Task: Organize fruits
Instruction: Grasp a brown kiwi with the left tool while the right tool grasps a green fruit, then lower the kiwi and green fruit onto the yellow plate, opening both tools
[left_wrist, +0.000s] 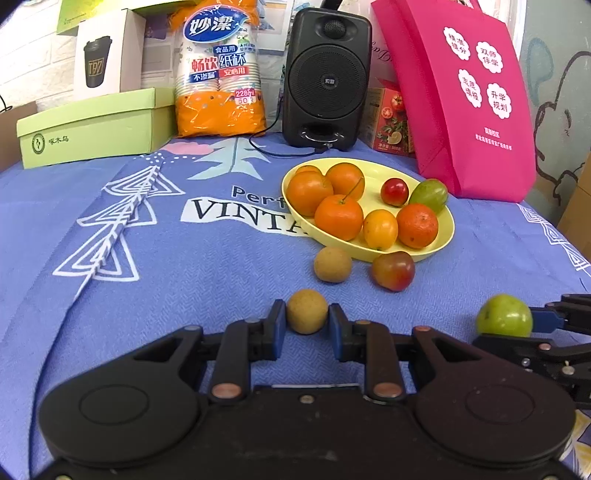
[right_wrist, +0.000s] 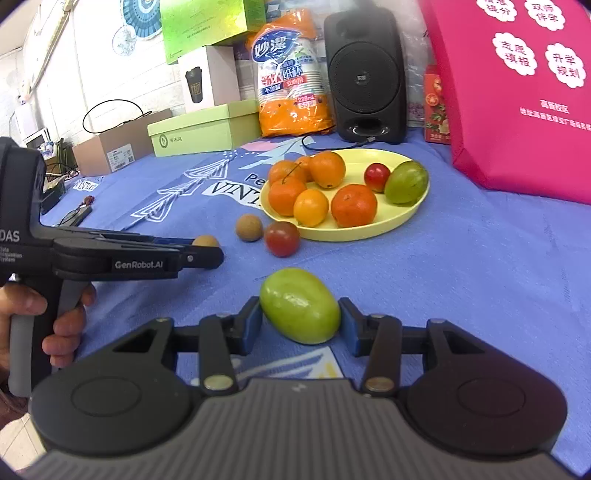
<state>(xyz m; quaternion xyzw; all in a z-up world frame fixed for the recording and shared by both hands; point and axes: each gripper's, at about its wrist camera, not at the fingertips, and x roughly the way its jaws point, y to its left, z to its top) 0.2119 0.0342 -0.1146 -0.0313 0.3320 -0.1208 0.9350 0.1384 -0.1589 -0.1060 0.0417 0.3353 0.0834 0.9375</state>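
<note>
My left gripper (left_wrist: 306, 314) is shut on a small round brown fruit (left_wrist: 306, 311) that rests on the blue cloth. My right gripper (right_wrist: 301, 315) is shut on a green oval fruit (right_wrist: 300, 305), its blue pads pressed to both ends. In the left wrist view that green fruit (left_wrist: 504, 315) shows at the right. A yellow plate (left_wrist: 373, 168) beyond holds several oranges, a red fruit and a green one. In front of the plate lie a second brown fruit (left_wrist: 332, 264) and a red-green fruit (left_wrist: 392, 270).
Along the back stand a black speaker (left_wrist: 327, 77) with its cable, an orange pack of paper cups (left_wrist: 219, 74), a green box (left_wrist: 96, 125) and a pink bag (left_wrist: 469, 96). A person's hand (right_wrist: 66, 325) grips the left gripper's handle.
</note>
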